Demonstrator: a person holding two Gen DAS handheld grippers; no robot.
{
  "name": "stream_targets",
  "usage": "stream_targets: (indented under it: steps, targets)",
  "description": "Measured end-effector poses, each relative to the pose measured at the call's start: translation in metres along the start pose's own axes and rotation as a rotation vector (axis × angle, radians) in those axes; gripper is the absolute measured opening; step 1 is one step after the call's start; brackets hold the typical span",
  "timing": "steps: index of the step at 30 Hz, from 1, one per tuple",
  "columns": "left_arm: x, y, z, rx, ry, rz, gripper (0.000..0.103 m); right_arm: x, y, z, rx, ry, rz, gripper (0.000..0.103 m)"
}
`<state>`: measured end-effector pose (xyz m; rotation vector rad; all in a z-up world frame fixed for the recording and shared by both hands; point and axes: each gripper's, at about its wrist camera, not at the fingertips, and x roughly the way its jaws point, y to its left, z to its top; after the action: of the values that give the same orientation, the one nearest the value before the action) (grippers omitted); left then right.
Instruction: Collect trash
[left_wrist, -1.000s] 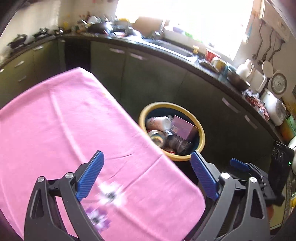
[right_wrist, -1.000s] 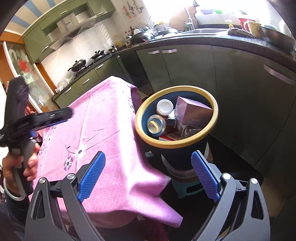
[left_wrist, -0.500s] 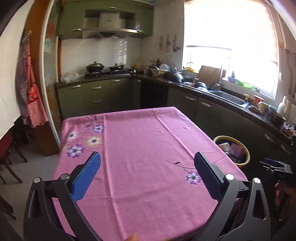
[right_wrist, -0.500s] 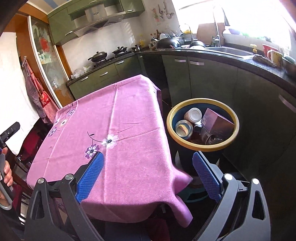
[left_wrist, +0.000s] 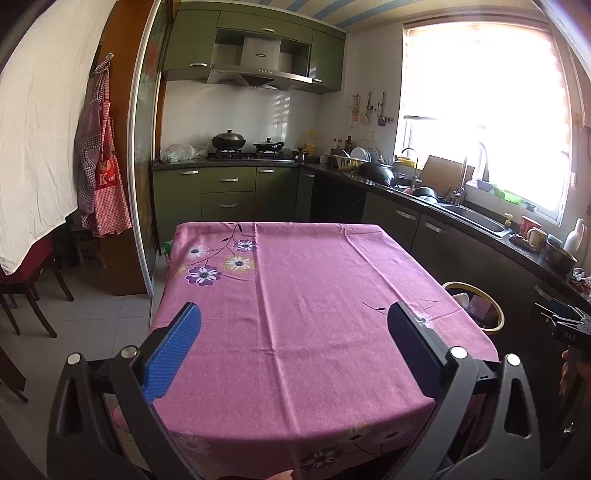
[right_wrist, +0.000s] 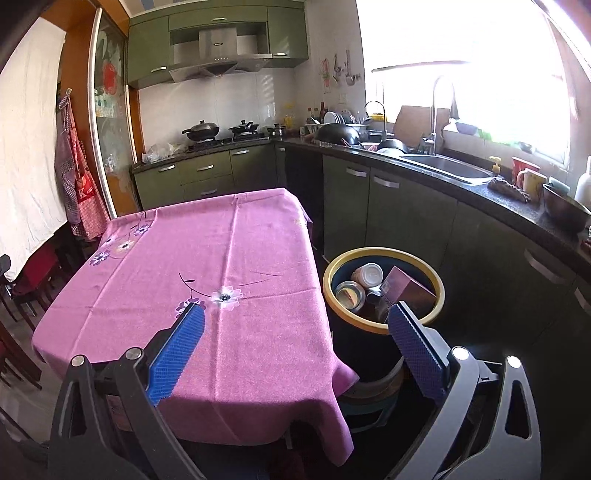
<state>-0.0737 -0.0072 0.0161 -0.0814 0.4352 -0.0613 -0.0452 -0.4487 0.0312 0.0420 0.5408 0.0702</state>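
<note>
Pink tablecloth (left_wrist: 314, 314) bare; both tongs (left_wrist: 293, 332) (right_wrist: 295, 332) agape, apparently empty.

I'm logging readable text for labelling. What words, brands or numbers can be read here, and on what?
"K": white letter on the red checked apron hanging at the left.
Range hood badge: too small to read.
Purple box and cans in the trash bin: print blurred, unreadable.
</note>
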Motion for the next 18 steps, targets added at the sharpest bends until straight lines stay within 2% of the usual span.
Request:
stream_targets:
  steps: [7, 18]
  targets:
    - [-0.004, 0.003, -0.006, -0.021, -0.003, -0.019, 0.096, -0.012, 0.01, 0.0, -0.027, -0.018, 0.007, 0.098]
    - [-0.003, -0.004, -0.008, -0.001, 0.004, -0.029, 0.096, -0.012, 0.013, 0.002, -0.036, -0.022, 0.011, 0.098]
